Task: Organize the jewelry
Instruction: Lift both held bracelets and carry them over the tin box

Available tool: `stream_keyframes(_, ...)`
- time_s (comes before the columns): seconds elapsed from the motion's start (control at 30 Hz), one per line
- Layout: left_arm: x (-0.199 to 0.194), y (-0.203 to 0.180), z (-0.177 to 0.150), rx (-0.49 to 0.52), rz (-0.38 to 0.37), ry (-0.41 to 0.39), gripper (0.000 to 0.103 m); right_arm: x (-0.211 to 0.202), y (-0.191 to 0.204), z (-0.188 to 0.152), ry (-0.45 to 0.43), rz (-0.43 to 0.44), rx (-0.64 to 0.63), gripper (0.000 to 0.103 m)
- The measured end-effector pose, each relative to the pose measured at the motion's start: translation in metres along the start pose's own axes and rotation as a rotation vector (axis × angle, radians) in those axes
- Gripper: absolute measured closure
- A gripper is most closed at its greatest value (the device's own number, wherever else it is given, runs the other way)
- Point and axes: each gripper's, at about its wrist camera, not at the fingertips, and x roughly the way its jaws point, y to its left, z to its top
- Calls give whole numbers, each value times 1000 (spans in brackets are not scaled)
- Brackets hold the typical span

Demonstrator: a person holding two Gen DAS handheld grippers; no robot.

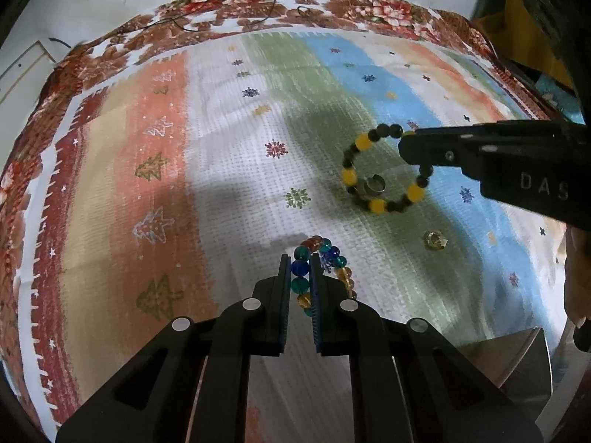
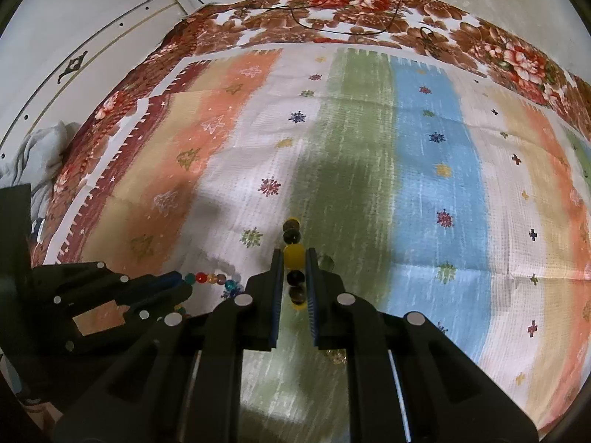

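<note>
Striped festive cloth (image 1: 229, 140) bears two loose rings (image 1: 373, 186) — unsorted; left gripper (image 1: 298, 258) pinches the multicoloured glass-bead bracelet (image 1: 317, 247), right gripper (image 2: 293, 253) the yellow-and-black bead bracelet (image 2: 293, 254) — neither stowed.

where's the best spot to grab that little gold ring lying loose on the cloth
Both grippers are full, so free one first. The gold ring lies apart from the bracelets on the cloth. Come from above, one of the fingers inside the band and one outside, pinching its wall; it looks too low to grip from the side.
</note>
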Motion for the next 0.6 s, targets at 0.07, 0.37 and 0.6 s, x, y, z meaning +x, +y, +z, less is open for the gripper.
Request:
stream_keyframes(0.07,-3,-1,-1,-3,-1,-5,94,-3,0,-3,-9,-1,0,90)
stream_keyframes(0.37,-23,-5,-1,-11,-13,-39,94,-24,4,-12,-37,2,1,90)
stream_keyframes(0.6,-36,-9,-6,-12,-20,-57,94,-45,6,-20,-61,11,13,90)
